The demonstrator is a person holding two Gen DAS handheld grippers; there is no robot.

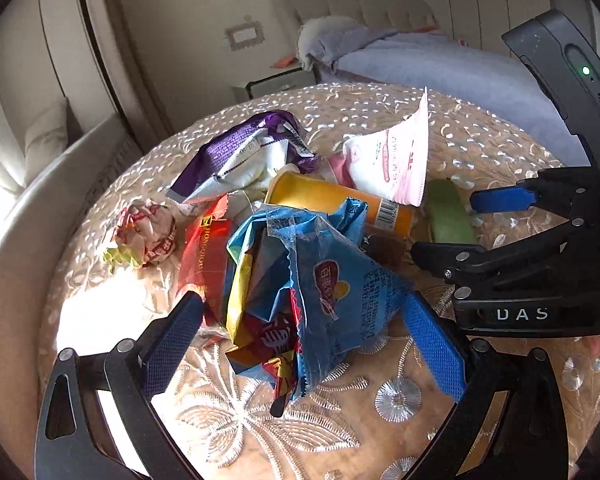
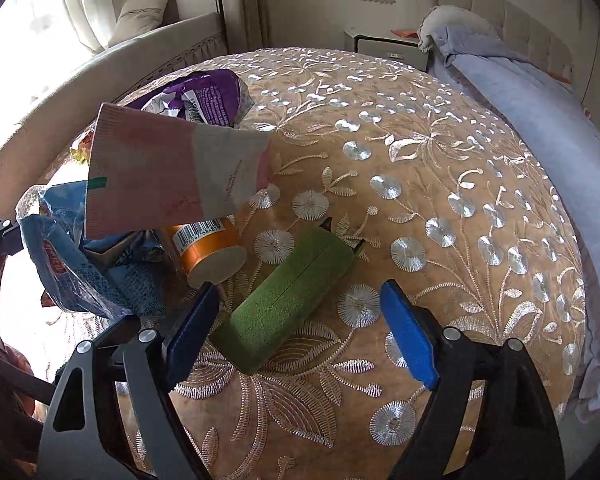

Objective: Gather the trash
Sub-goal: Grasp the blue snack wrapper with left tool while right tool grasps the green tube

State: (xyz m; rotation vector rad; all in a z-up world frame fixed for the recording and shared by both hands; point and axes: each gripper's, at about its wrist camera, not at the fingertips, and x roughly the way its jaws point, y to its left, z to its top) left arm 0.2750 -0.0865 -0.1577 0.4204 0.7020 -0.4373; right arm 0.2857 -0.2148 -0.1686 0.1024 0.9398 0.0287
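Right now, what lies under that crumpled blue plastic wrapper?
Under the crumpled blue plastic wrapper: a yellow-red snack wrapper and the orange cardboard cup. Anything deeper is covered.

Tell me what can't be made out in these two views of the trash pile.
- Left wrist view: orange cylindrical can, middle covered by the crumpled blue plastic wrapper.
- Left wrist view: red flat packet, right side buried under that wrapper.
- Right wrist view: purple foil bag, lower part behind the pink-and-white pouch.

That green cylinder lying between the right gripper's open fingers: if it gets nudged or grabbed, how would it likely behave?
The green cylinder lies on its side on the embroidered tablecloth, so a sideways nudge would probably roll it. Its matte, felt-like skin suggests decent grip for the right gripper. It looks rigid, though weight is unclear.
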